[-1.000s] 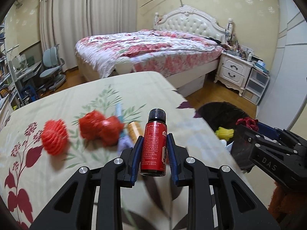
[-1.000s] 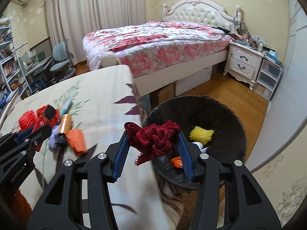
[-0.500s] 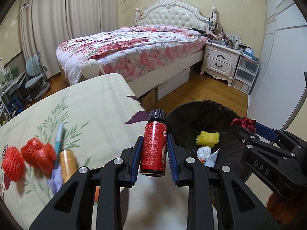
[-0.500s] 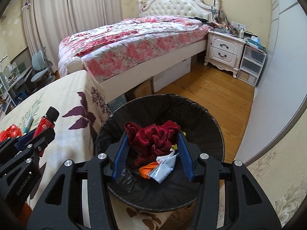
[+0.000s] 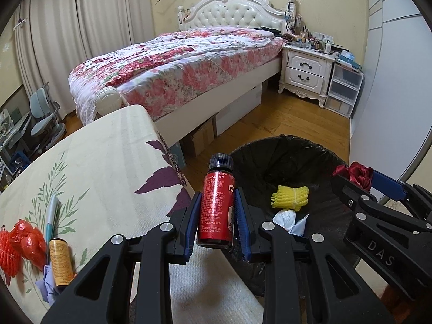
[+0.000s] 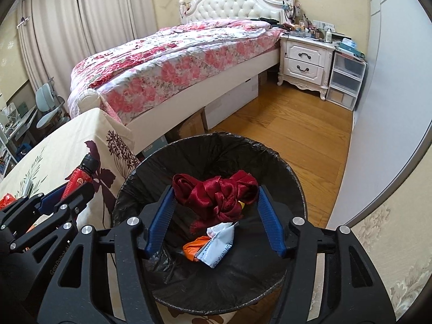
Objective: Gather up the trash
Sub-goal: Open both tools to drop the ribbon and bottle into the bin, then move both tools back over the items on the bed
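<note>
Two pieces of trash over the bin, one being let go

Two grippers each carry one thing. The right gripper (image 6: 216,210) hangs over the black-lined bin (image 6: 270,159), and its fingers have just been opening: the dark red ribbon bundle (image 6: 216,194) is between the blue pads but seems to press on them no more, or only lightly at the tips. The left gripper (image 5: 216,221) has its fingers closed narrow on the red bottle (image 5: 216,210), which stands upright between them, over the edge of the worktop (image 5: 94,162) and just beside the bin rim, not yet over the opening.

What could go wrong, as I judge it: the satin ribbon may catch on a ribbed pad and hang there instead of falling, and then a move away would pull it out over the floor. The bottle, if released where it is now, could strike the rim or the cloth edge and roll to the floor, so it needs to come further over the bin first. The two grippers are close together, and they could knock each other.

Hard to tell: whether the ribbon touches the pads at all, because it covers the contact places. The bin bottom under the ribbon is partly hidden; only the yellow foam net (image 5: 290,197), a white wrapper (image 6: 218,245) and something orange (image 6: 193,248) show. More trash on the worktop is cut by the frame edge in the left wrist view.
</note>
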{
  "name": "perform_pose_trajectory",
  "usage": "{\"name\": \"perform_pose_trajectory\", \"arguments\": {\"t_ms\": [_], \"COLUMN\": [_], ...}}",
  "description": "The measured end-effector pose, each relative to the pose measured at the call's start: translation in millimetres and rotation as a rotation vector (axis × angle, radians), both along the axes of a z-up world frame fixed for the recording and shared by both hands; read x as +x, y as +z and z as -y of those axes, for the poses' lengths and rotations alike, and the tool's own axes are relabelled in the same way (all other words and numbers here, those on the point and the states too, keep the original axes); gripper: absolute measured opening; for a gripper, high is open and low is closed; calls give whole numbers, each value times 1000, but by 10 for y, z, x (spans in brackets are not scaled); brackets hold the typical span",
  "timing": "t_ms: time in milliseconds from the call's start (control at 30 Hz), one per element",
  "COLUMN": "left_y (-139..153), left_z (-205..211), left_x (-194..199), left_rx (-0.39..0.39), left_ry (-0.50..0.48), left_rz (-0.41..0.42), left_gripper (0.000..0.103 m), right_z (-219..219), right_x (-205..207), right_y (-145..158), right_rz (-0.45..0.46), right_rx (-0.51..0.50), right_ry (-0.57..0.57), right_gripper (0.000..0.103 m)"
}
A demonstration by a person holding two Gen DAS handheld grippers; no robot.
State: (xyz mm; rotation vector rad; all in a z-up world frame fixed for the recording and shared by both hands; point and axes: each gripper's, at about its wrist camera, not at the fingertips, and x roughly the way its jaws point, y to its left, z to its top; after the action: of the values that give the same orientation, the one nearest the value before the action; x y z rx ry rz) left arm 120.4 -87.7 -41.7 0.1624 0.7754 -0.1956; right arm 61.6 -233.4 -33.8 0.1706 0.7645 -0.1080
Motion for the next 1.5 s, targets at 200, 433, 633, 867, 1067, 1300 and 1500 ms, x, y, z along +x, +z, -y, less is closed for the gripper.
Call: {"name": "perform_pose_trajectory", "arguments": {"t_ms": [200,433,633,867,1067,1300,1500], "left_y": [-9,25,70,165,256,315,255], "left_z": [32,12,6,-110,-358,-769,-1173], "left_x": [19,9,-24,-68,-223,-433,-626], "left_rx": [15,13,24,20,25,29,38], "left_ry": [-8,13,28,67,113,193,273], "left_rz": [-7,18,57,71,86,91,74], "left_gripper": [29,58,74,80,81,82,82], "right_z": [65,100,143,95,-88,-421,-722], "right_x": [1,-24,-60,-105,-175,-256,-322], "right_y": [-8,27,51,86,144,181,188], "right_rz": [0,11,13,18,27,25,19], "right_rx": [5,-5,-9,-13,-16,-14,-4], "right_ry": [-13,-37,-55,-51,-9,65,135], "right_gripper": [68,69,70,76,76,76,76]}}
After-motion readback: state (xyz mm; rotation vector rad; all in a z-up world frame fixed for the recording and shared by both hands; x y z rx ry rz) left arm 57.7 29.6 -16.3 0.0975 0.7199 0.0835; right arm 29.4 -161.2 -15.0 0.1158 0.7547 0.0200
